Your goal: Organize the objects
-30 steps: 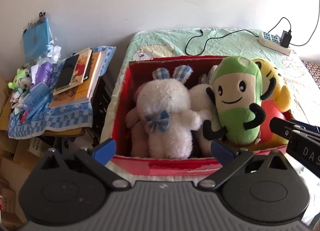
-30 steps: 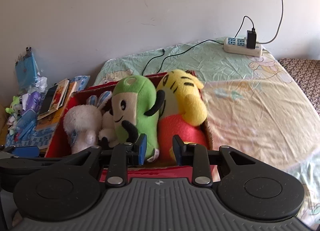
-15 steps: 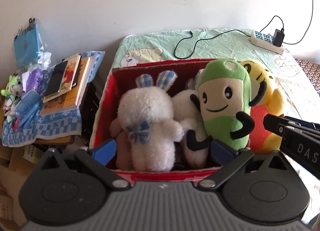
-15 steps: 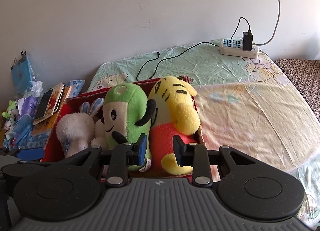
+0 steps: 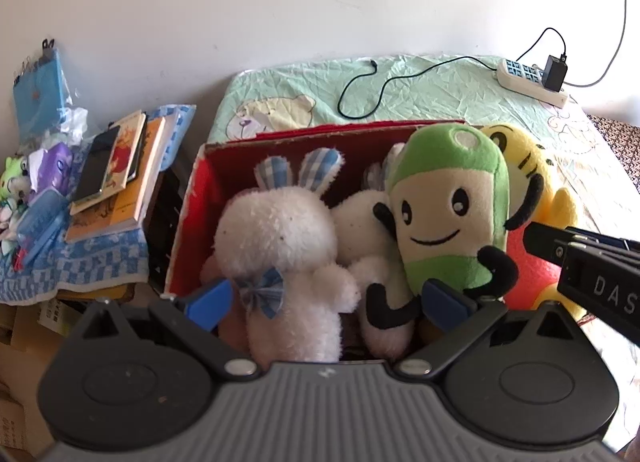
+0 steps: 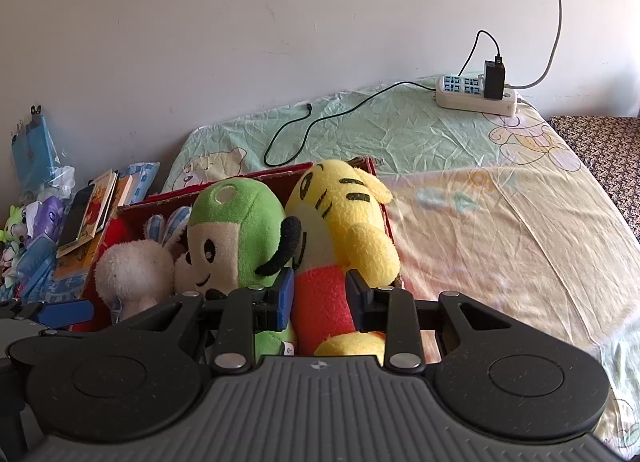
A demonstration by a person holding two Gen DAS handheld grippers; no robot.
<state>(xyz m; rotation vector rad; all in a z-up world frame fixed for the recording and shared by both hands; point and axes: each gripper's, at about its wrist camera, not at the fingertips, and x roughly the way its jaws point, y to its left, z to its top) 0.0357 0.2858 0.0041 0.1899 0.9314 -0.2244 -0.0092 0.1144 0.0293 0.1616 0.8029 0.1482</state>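
Observation:
A red box (image 5: 192,214) (image 6: 248,182) stands on the bed's left end and holds several plush toys. A white bunny (image 5: 280,234) (image 6: 132,266) with checked ears fills its left side. A green smiling plush (image 5: 448,214) (image 6: 236,230) stands in the middle. A yellow tiger with a red belly (image 5: 520,166) (image 6: 344,206) fills the right side. My left gripper (image 5: 326,298) hangs open and wide over the box's near edge, in front of the bunny. My right gripper (image 6: 320,296) is open with a narrow gap, and the tiger's red belly shows between its fingers.
The bed sheet (image 6: 500,222) stretches right of the box. A power strip (image 6: 474,96) with a charger and a black cable (image 6: 320,122) lie near the wall. A stack of books (image 5: 116,178) and small toys sit on a blue checked cloth to the left.
Both grippers have moved forward and closer over the box, so its near edge now sits under them. The finger gaps and the toys are unchanged.

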